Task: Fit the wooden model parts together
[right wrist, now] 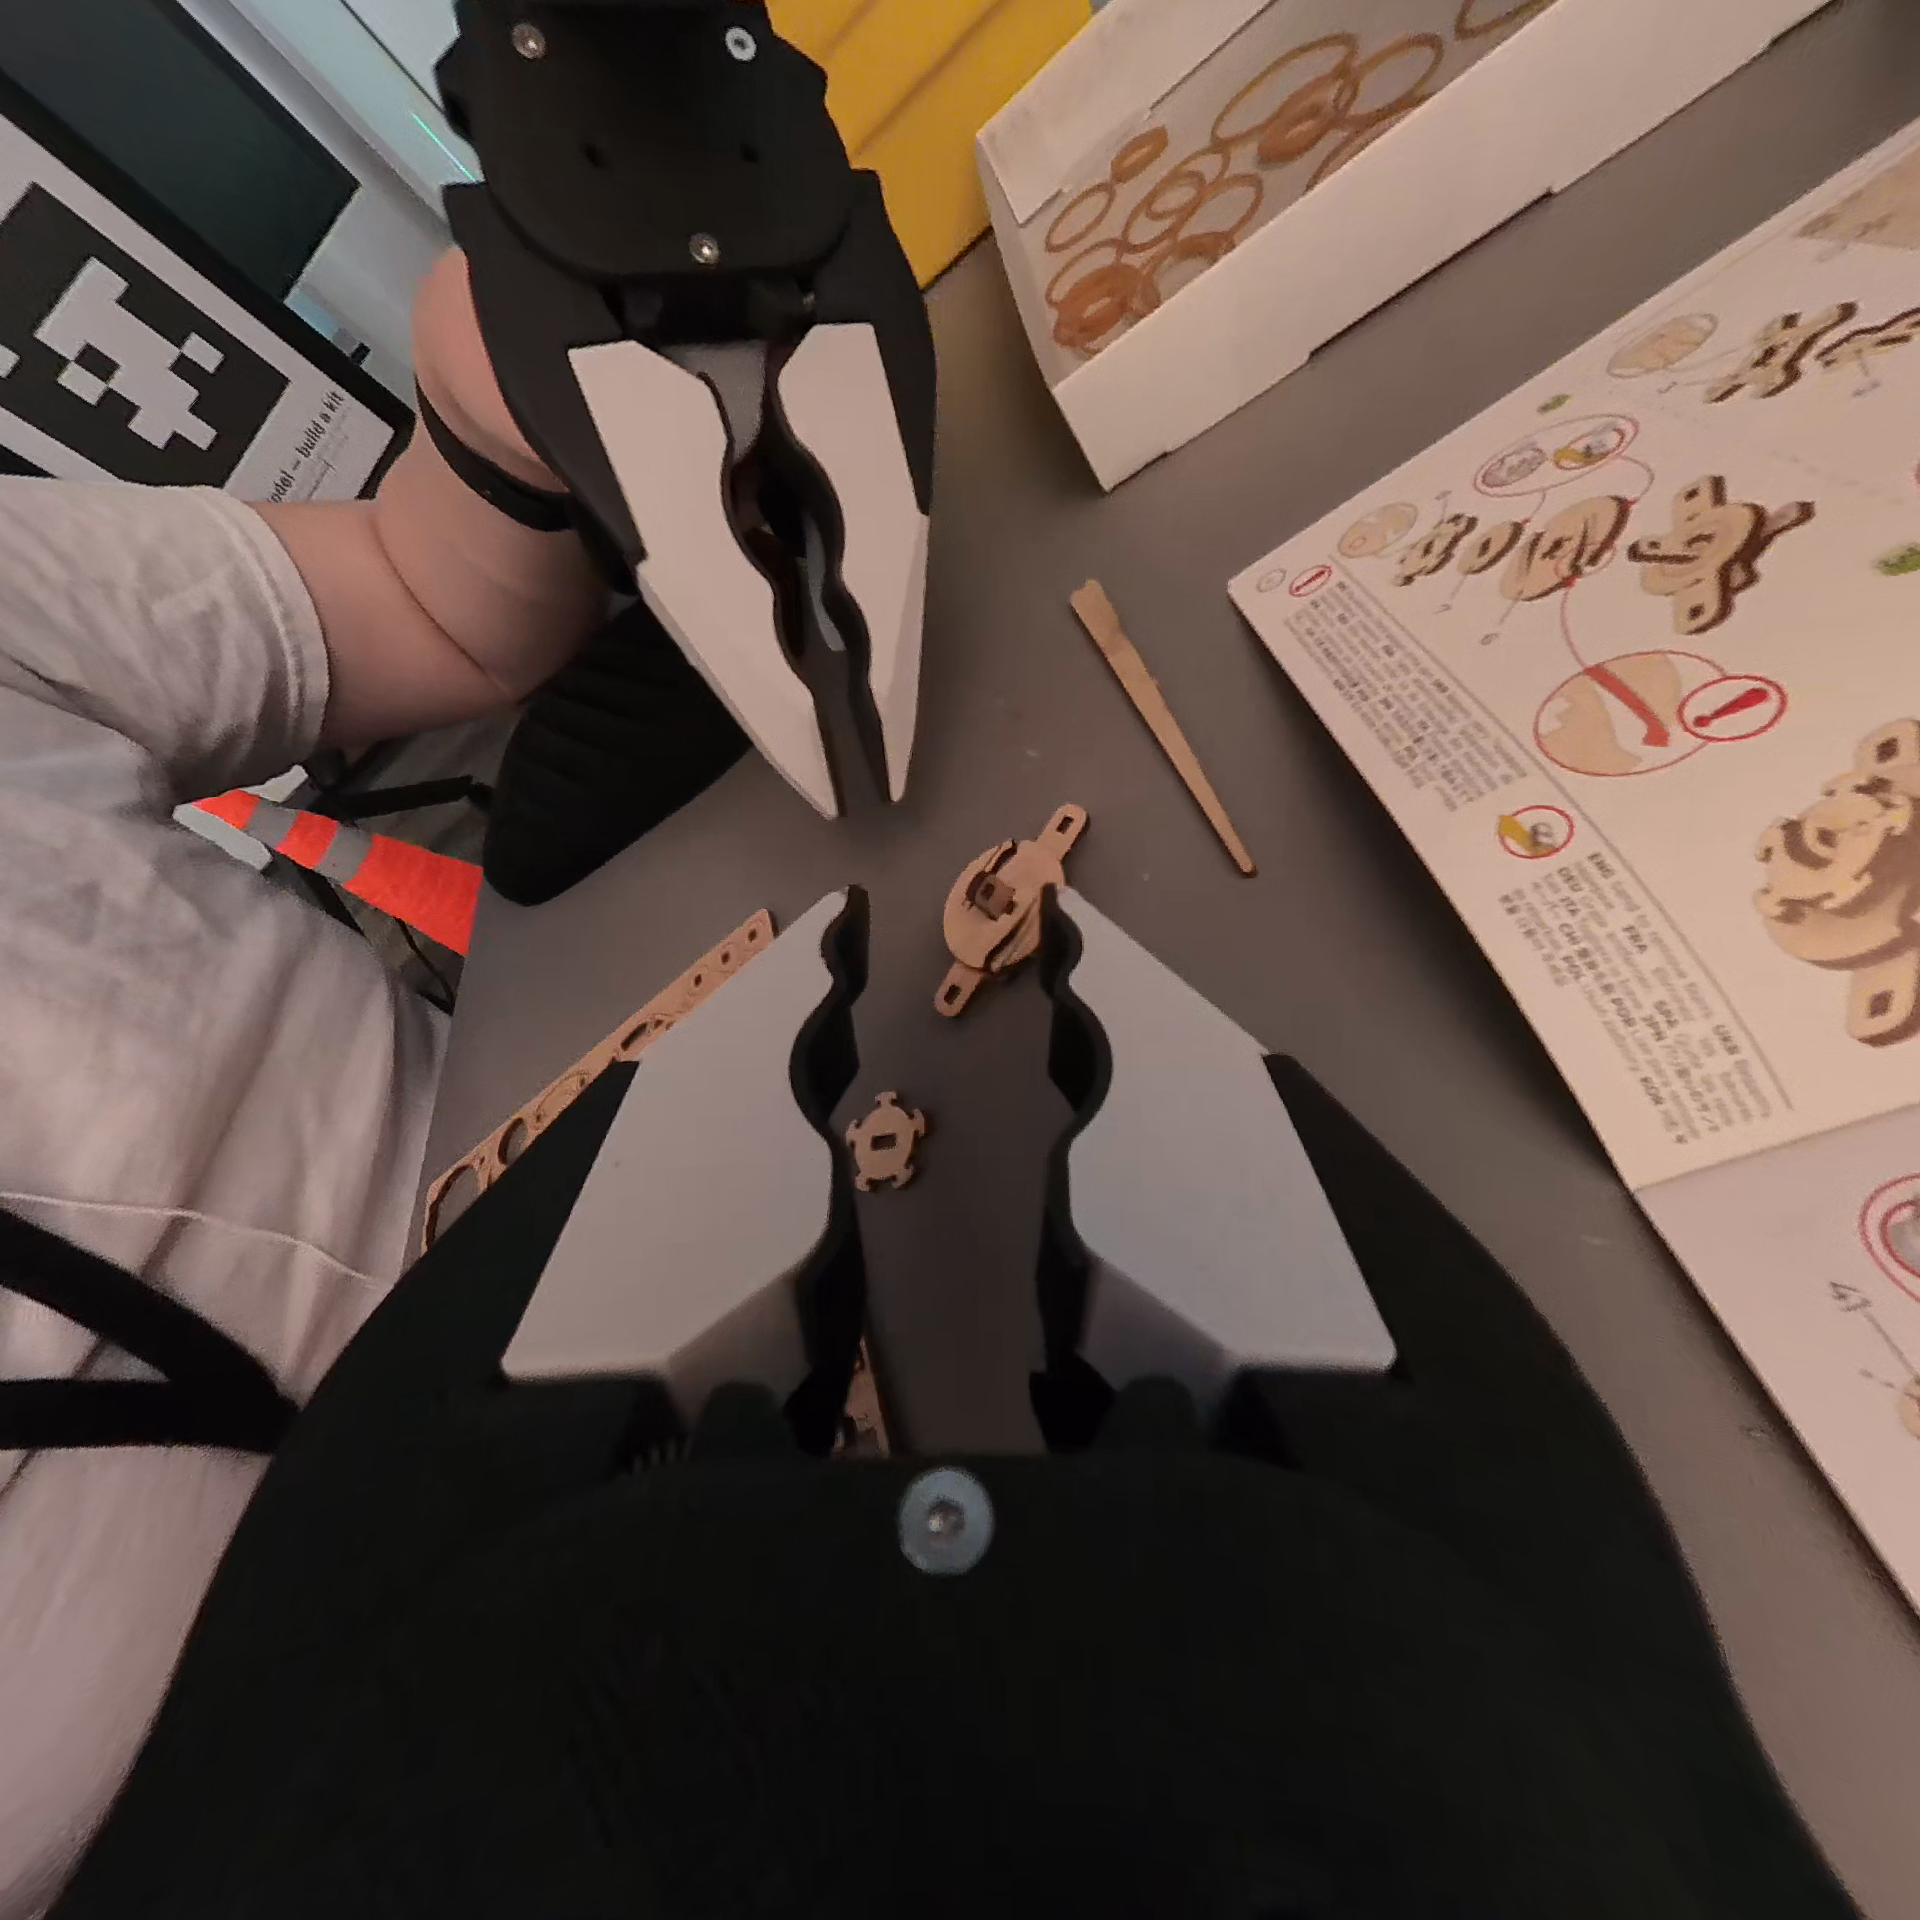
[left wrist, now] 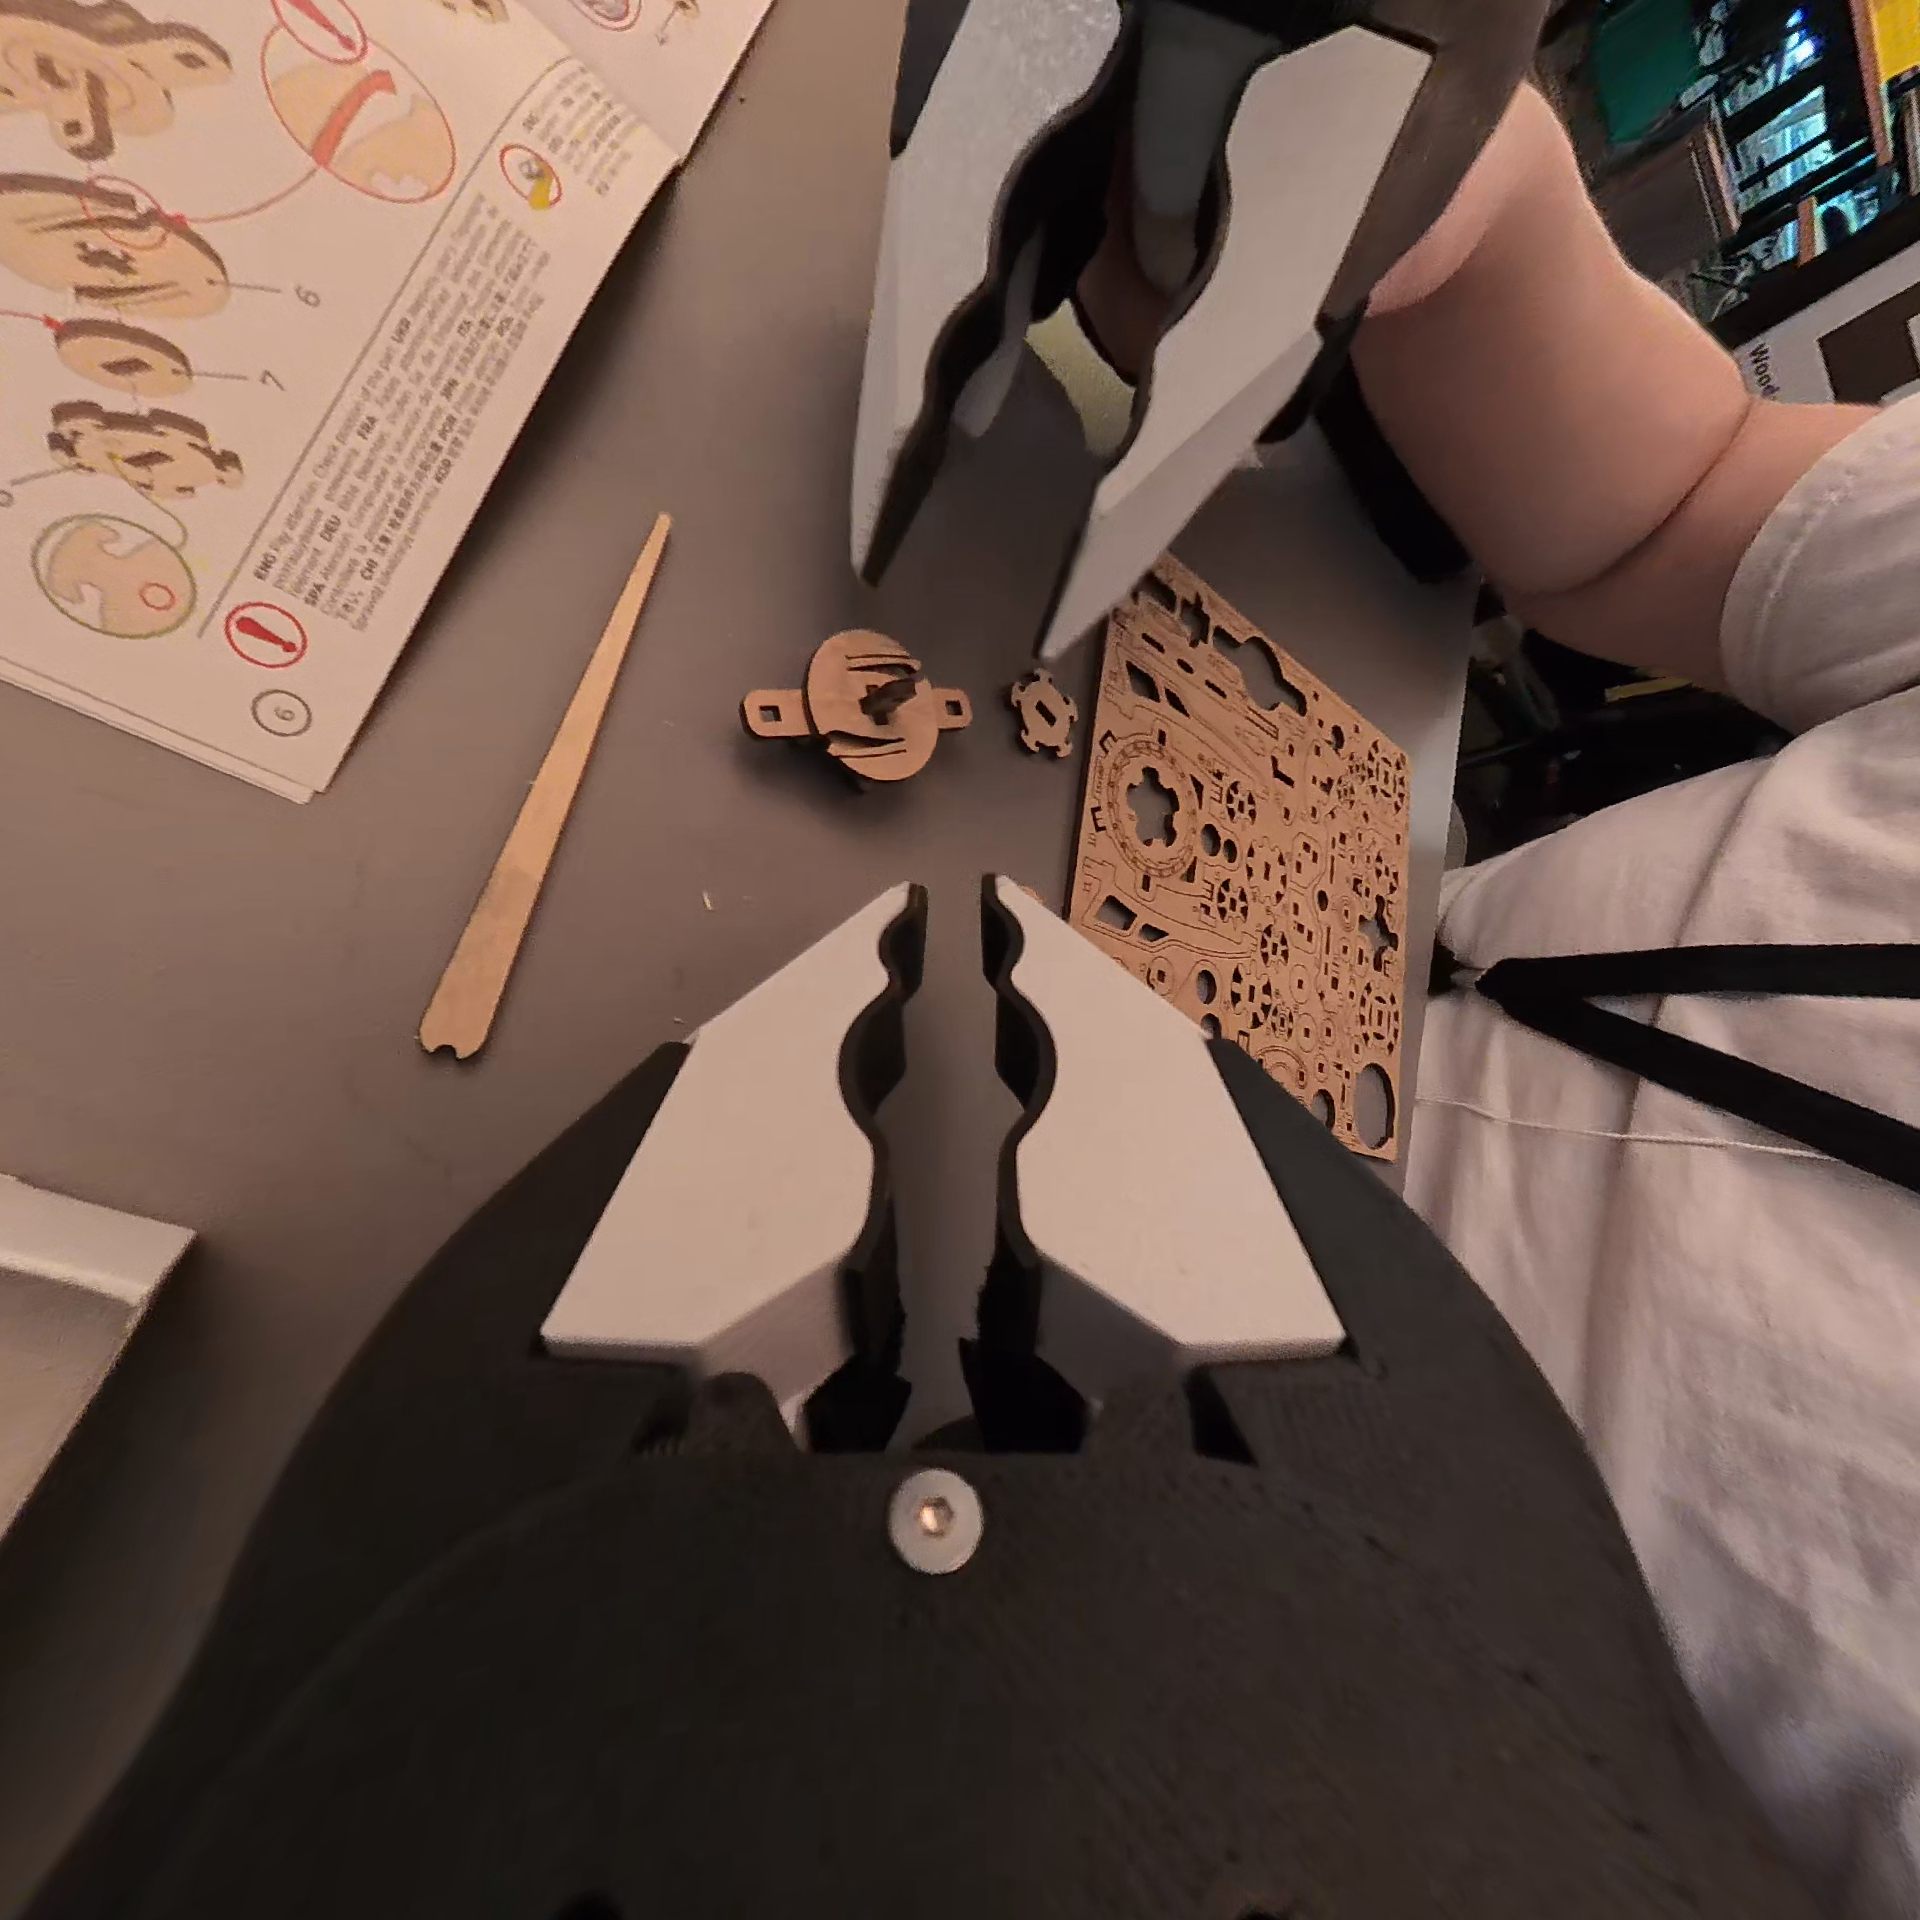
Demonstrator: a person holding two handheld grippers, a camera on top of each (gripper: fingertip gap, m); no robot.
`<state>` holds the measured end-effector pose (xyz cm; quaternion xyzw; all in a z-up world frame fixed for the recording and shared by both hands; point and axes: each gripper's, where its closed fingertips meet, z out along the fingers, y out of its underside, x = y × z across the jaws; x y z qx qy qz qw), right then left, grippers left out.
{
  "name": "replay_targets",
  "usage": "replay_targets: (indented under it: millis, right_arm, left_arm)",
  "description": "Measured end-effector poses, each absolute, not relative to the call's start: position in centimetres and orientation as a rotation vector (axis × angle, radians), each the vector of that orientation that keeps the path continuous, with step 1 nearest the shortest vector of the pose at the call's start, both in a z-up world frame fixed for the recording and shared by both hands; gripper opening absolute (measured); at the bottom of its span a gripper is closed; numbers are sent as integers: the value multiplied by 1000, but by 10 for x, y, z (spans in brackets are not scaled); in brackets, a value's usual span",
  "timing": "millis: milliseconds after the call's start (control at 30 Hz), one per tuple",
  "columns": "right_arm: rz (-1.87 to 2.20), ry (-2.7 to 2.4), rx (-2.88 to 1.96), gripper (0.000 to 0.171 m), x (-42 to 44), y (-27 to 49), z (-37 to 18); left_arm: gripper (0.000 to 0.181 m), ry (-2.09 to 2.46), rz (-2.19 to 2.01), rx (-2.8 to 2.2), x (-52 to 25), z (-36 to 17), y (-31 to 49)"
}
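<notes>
A small wooden assembly [left wrist: 857,717], a disc with two tabs, lies on the grey table [left wrist: 312,1039]. A small wooden gear-like piece [left wrist: 1042,714] lies just right of it. My left gripper [left wrist: 953,891] points at them from the near side, empty, its jaws only a narrow gap apart. My right gripper [left wrist: 956,613] comes in from the far side, open and empty. In the right wrist view the gear piece [right wrist: 885,1140] lies between my right gripper's [right wrist: 953,902] fingers. There the assembly [right wrist: 1003,914] is by the right fingertip and the left gripper [right wrist: 864,805] is opposite.
A laser-cut wooden parts sheet [left wrist: 1247,862] lies at the table edge by the person's body. A wooden stick [left wrist: 551,800] and an open instruction booklet [left wrist: 260,312] lie to the left. A white box of rings [right wrist: 1299,260] stands behind. A forearm [left wrist: 1558,364] holds the right gripper. The gear piece [right wrist: 885,1140] lies around 6 centimetres away from my right fingertips. Seen from the left wrist view [left wrist: 1042,716] as well.
</notes>
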<state>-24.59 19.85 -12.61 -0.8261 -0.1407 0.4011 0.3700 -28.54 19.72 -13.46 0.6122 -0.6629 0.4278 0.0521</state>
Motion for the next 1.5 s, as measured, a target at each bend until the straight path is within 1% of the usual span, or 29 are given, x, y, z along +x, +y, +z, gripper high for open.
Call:
replay_targets:
  millis: [133, 400, 700, 833, 1000, 1200, 1300, 1500]
  right_arm:
    - [976, -466, -2152, 29, -240, 188, -132]
    - [933, -564, -2167, 29, -248, 189, -143]
    - [920, -539, -2117, 28, -245, 191, -141]
    - [915, -502, -2086, 24, -241, 193, -136]
    - [945, -515, -2080, 19, -243, 191, -135]
    - [921, -570, -2125, 16, -247, 187, -142]
    - [929, -583, -2136, 12, -249, 186, -144]
    - [906, -561, -2132, 11, -246, 189, -143]
  left_arm:
    - [9, -2019, 1306, 1874, -286, -131, 201]
    - [9, -2001, 1286, 1886, -285, -139, 204]
    - [8, -2070, 1279, 1919, -275, -150, 201]
    - [7, -2181, 1229, 1967, -269, -157, 207]
    - [10, -2256, 1269, 1970, -263, -152, 210]
    - [24, -2414, 1400, 1895, -252, -143, 205]
    - [23, -2463, 1408, 1840, -254, -145, 201]
    - [20, -2406, 1408, 1774, -259, -147, 194]
